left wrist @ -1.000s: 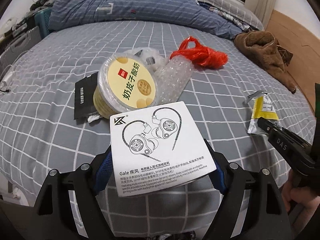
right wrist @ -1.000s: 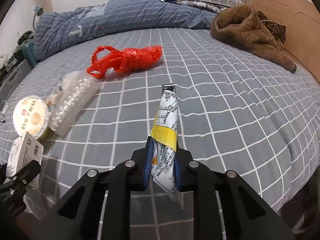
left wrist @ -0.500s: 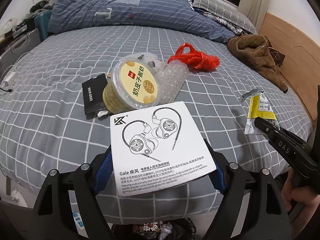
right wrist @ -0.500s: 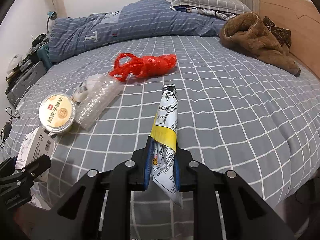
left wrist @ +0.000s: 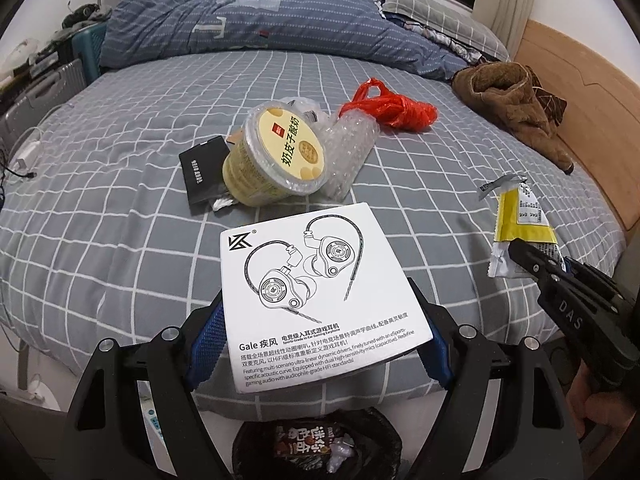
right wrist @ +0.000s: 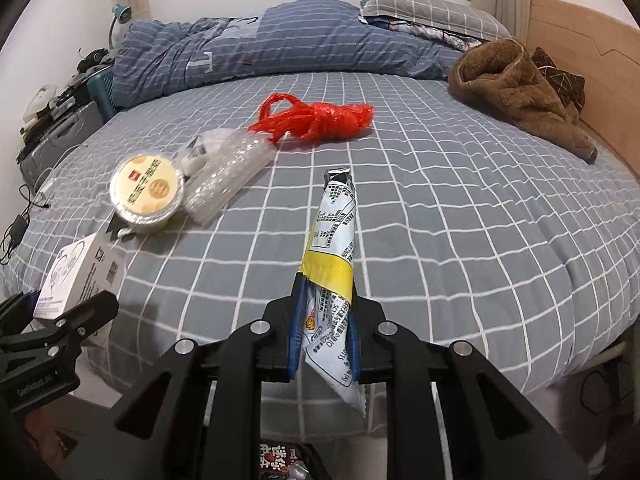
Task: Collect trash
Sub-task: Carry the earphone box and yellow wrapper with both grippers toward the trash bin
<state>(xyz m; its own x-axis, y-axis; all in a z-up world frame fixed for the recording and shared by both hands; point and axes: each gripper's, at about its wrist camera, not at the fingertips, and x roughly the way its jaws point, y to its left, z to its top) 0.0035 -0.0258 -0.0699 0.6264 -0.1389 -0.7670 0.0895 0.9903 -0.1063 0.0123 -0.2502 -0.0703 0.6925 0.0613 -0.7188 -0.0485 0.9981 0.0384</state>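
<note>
My left gripper point(left wrist: 316, 320) is shut on a white earphone box point(left wrist: 316, 292) and holds it past the bed's front edge, above a black trash bin point(left wrist: 316, 446). The box also shows in the right wrist view point(right wrist: 76, 276). My right gripper point(right wrist: 324, 320) is shut on a yellow and white snack wrapper point(right wrist: 332, 240), also seen in the left wrist view point(left wrist: 520, 224). The bin shows at that view's bottom edge point(right wrist: 288, 464). On the bed lie a round yellow-lidded tub point(left wrist: 276, 156), a bubble-wrap roll point(left wrist: 348, 156), a red plastic bag point(left wrist: 392, 106) and a black card point(left wrist: 200, 174).
The grey checked bed point(left wrist: 100, 208) fills both views. A folded blue duvet point(left wrist: 248, 20) and pillows lie at the back. Brown clothing point(left wrist: 516, 108) sits at the right by the wooden headboard point(left wrist: 580, 92). Suitcases and clutter point(left wrist: 36, 92) stand at the left.
Both grippers have pulled back from the bed with their items held. The trash bin has come into view below them.
</note>
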